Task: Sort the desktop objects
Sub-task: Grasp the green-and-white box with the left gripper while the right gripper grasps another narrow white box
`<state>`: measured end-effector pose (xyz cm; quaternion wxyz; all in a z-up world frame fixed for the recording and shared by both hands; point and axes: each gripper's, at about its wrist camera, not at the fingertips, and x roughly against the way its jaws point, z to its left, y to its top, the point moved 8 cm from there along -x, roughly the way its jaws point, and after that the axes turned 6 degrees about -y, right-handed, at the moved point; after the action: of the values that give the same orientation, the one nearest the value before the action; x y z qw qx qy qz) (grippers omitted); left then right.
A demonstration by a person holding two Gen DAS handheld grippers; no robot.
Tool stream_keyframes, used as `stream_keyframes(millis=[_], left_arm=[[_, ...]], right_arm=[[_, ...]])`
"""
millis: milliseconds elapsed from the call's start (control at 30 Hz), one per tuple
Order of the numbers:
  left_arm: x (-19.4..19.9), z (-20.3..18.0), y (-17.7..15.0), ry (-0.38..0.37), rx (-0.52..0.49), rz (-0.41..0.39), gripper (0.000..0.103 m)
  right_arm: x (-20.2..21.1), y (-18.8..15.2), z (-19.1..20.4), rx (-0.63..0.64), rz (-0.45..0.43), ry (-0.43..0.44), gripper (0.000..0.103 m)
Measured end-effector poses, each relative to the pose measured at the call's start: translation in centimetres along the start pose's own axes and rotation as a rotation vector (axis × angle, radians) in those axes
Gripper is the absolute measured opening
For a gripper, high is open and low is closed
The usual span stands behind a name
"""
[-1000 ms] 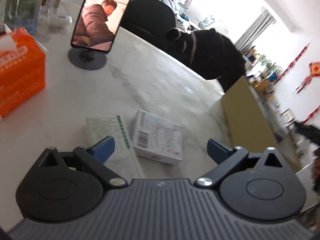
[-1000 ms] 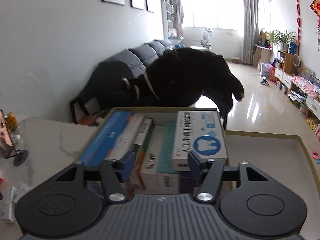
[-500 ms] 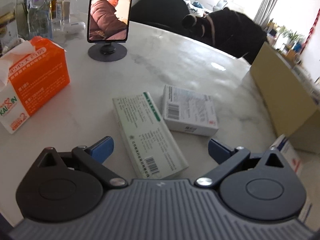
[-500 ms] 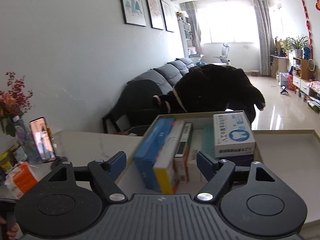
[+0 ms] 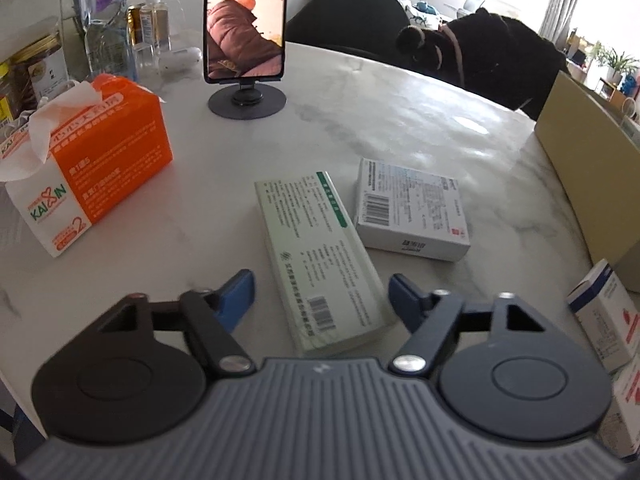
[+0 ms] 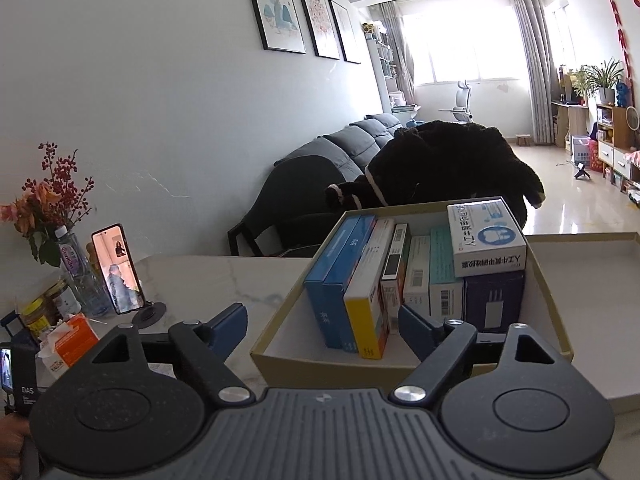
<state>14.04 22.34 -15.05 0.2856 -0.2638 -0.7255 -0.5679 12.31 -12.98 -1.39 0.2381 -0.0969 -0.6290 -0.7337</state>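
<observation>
**Marble table, pretty crowded**

White marble table (image 5: 400, 120) has a long green-striped box (image 5: 320, 256) just beside a white barcode box (image 5: 412, 210), an orange tissue pack (image 5: 84, 176), a phone stand (image 5: 247, 100), bottles (image 5: 108, 36) and a cardboard box (image 6: 400, 368) of cartons.

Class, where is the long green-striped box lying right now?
In the left wrist view, the long green-striped box lies flat on the marble table, between the orange tissue box and the white barcode box.
</observation>
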Motion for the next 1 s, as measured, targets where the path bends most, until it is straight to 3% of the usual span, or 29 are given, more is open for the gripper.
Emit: stream_keyframes(millis=[33,233,533,800,1000], left_arm=[[0.1,0.0,0.0,-0.004,0.002,-0.002,0.059],[0.5,0.4,-0.1,-0.022,0.05,-0.024,0.053],[2.7,-0.7,0.9,-0.129,0.085,-0.105,0.051],[5.6,-3.0,2.0,-0.258,0.089,-0.195,0.051],[8.5,-6.4,2.9,-0.389,0.017,-0.253,0.051]], right_arm=[[0.1,-0.1,0.1,-0.004,-0.001,0.003,0.085],[0.8,-0.5,1.1,-0.022,-0.009,0.045,0.086],[1.0,-1.5,5.0,-0.037,0.031,0.173,0.086],[-0.6,-3.8,10.0,-0.085,0.152,0.326,0.086],[-1.8,-4.6,11.7,-0.262,0.263,0.457,0.083]])
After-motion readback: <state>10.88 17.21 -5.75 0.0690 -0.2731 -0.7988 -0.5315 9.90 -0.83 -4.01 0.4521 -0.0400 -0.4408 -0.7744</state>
